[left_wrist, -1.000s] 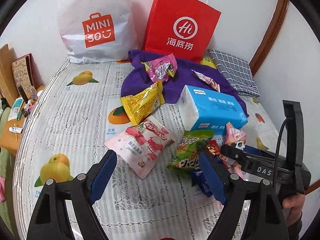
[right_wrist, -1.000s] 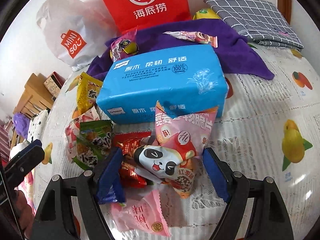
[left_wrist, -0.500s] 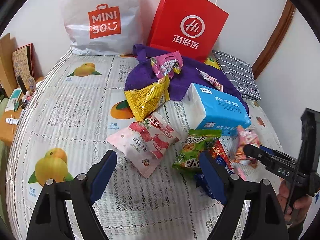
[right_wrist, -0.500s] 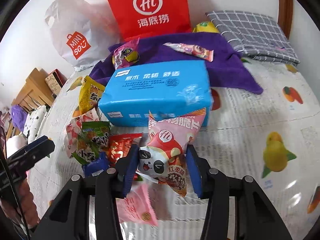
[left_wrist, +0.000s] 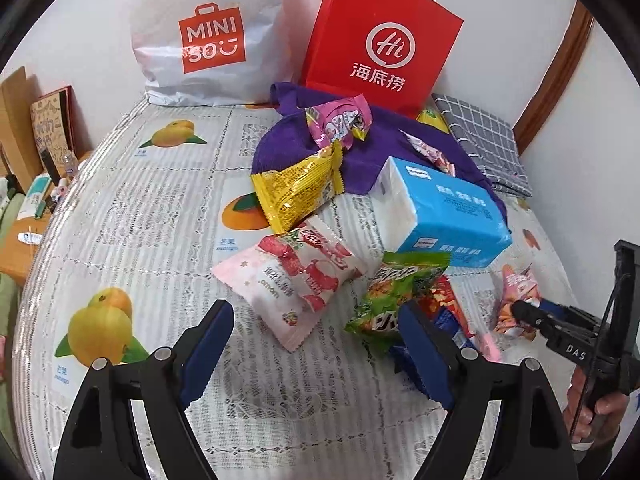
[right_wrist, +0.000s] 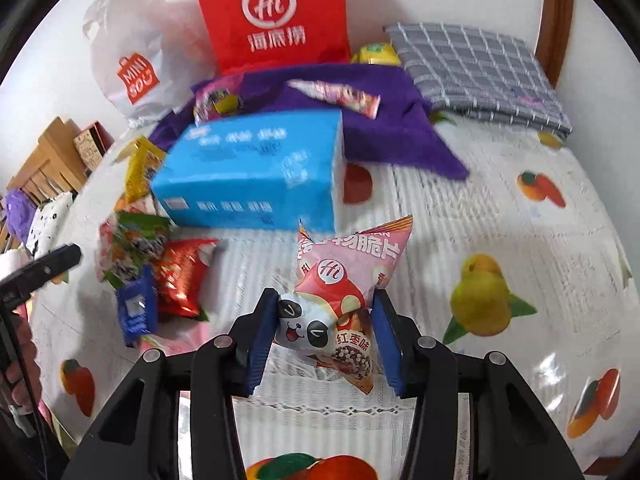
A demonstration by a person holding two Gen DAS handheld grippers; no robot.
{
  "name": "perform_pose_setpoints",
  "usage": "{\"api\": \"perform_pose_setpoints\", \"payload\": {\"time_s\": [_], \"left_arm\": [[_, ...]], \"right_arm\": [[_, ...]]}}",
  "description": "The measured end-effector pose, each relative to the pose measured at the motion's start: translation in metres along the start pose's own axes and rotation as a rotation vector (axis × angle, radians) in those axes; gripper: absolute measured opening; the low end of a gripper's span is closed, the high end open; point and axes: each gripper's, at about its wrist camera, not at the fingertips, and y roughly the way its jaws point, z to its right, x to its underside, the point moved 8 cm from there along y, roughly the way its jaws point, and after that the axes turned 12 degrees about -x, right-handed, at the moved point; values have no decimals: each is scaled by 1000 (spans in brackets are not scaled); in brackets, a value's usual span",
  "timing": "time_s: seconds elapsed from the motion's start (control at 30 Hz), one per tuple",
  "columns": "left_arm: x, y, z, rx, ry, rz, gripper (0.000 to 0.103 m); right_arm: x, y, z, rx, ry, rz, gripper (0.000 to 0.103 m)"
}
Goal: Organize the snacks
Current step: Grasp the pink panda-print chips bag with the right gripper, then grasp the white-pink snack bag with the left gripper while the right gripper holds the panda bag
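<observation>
My right gripper (right_wrist: 325,338) is shut on a pink panda snack bag (right_wrist: 344,284), lifted off the bed to the right of the snack pile. From the left wrist view the same pink panda snack bag (left_wrist: 516,300) shows at the right, pinched by the right gripper (left_wrist: 520,314). My left gripper (left_wrist: 316,352) stands open above the bed, nothing between its pads. Ahead of it lie a pink-and-white snack bag (left_wrist: 296,280), a green snack bag (left_wrist: 396,292), a red packet (right_wrist: 180,276) and a small blue packet (right_wrist: 136,308). A yellow snack bag (left_wrist: 298,188) lies further back.
A blue tissue pack (left_wrist: 440,212) sits mid-bed on a purple cloth (left_wrist: 360,148) that carries two more snack bags. A red paper bag (left_wrist: 380,40) and a white Miniso bag (left_wrist: 208,36) stand against the wall. A grey checked cloth (right_wrist: 476,68) lies back right. A wooden side table (left_wrist: 20,240) borders the left.
My right gripper closed on the pink panda bag, lifted it and carried it right, away from the pile. The left gripper stayed open and barely moved.
</observation>
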Motion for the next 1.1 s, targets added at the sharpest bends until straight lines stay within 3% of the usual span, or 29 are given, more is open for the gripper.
{"api": "perform_pose_setpoints", "payload": {"time_s": [0.37, 0.53, 0.87, 1.1], "left_arm": [[-4, 11, -29, -83, -38, -5, 82], [-9, 22, -20, -96, 7, 10, 82], [-14, 48, -1, -81, 96, 13, 82], [-12, 55, 0, -97, 108, 55, 83]], "right_arm": [[-9, 6, 7, 17, -57, 74, 48], [-11, 6, 12, 4, -74, 107, 48], [-12, 5, 25, 69, -138, 166, 49], [-12, 7, 28, 69, -128, 169, 50]]}}
